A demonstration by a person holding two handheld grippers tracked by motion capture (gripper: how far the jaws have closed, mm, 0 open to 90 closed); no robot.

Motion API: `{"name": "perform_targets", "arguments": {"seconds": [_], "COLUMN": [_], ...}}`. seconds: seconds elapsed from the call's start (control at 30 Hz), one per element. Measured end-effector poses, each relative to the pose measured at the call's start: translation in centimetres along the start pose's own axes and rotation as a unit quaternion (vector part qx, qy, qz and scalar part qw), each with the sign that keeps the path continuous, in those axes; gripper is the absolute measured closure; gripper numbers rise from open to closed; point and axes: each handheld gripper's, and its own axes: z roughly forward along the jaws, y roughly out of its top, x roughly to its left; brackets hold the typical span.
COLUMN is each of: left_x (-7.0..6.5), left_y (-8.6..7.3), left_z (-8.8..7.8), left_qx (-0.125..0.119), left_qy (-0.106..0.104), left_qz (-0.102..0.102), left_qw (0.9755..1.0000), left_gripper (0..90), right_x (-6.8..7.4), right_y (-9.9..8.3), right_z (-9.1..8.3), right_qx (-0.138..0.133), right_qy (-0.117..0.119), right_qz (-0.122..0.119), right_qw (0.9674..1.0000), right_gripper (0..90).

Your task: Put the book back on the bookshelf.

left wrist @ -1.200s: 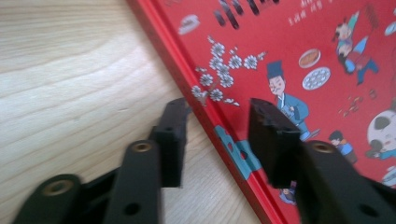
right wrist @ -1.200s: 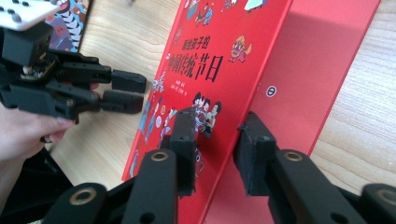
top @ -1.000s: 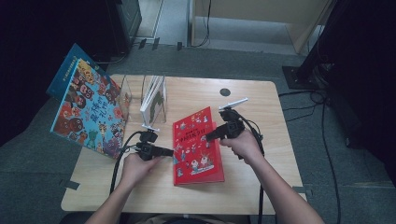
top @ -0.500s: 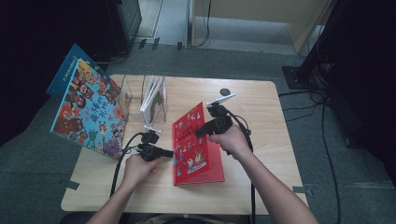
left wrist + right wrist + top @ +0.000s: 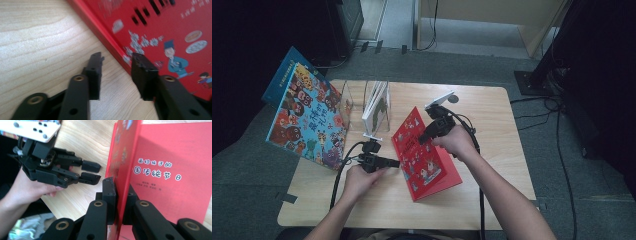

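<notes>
Pinching the red book's (image 5: 160, 170) lifted cover, right tool (image 5: 119, 195); left tool (image 5: 116, 66) parted beside it.

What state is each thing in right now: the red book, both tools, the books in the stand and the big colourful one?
Red book: front cover lifted, partly open on the table.
Right tool: shut on the red book's cover.
Left tool: open, beside the book's spine edge, holding nothing.
Books in clear stand: upright, closed.
Colourful book: closed, tilted at the table's left edge.

Left gripper (image 5: 398, 163): jaws parted, just opened, beside red book (image 5: 424, 155) spine.
Right gripper (image 5: 119, 187): jaws clamping book's cover, lifted.
</notes>
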Motion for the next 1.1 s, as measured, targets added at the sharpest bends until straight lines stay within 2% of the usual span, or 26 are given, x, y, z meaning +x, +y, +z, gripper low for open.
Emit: {"name": "perform_targets", "arguments": {"seconds": [0.07, 0.13, 0.27, 0.47, 0.63, 0.9, 0.97, 1.1], "left_x": [0.0, -0.1, -0.3, -0.4, -0.8, -1.4, -1.5, -1.9], "left_y": [0.0, 0.1, 0.1, 0.1, 0.1, 0.8, 1.1, 1.4], "left_z": [0.0, 0.0, 0.0, -0.1, -0.3, -0.8, -0.9, -1.1], "left_qx": [-0.001, -0.002, -0.004, -0.008, -0.017, -0.030, -0.021, -0.026], "left_qy": [-0.010, -0.006, 0.003, 0.006, -0.007, -0.019, -0.025, -0.027], "left_qz": [-0.001, 0.002, 0.020, 0.022, 0.021, 0.029, 0.030, 0.037], "left_qw": [0.9999, 1.0000, 0.9998, 0.9997, 0.9996, 0.9990, 0.9990, 0.9986], "left_gripper": [54.0, 50.5, 46.6, 42.2, 41.2, 38.9, 38.8, 38.2], "right_x": [1.0, 1.5, 2.1, 2.7, 3.2, 3.9, 4.0, 4.3], "right_y": [0.1, 0.3, 0.4, 0.4, 0.3, 0.4, 0.4, 0.4], "right_z": [-0.1, -0.2, -0.2, -0.4, -1.5, -4.4, -5.2, -6.1], "right_qx": [0.009, 0.019, 0.032, 0.044, 0.042, 0.024, 0.020, 0.014], "right_qy": [-0.018, -0.027, -0.035, -0.040, -0.040, -0.042, -0.040, -0.040], "right_qz": [-0.019, -0.029, -0.039, -0.053, -0.064, -0.077, -0.082, -0.090], "right_qw": [0.9996, 0.9990, 0.9982, 0.9968, 0.9962, 0.9959, 0.9956, 0.9950], "right_gripper": [87.1, 88.0, 88.2, 88.4, 88.4, 88.4, 88.4, 88.4]}}
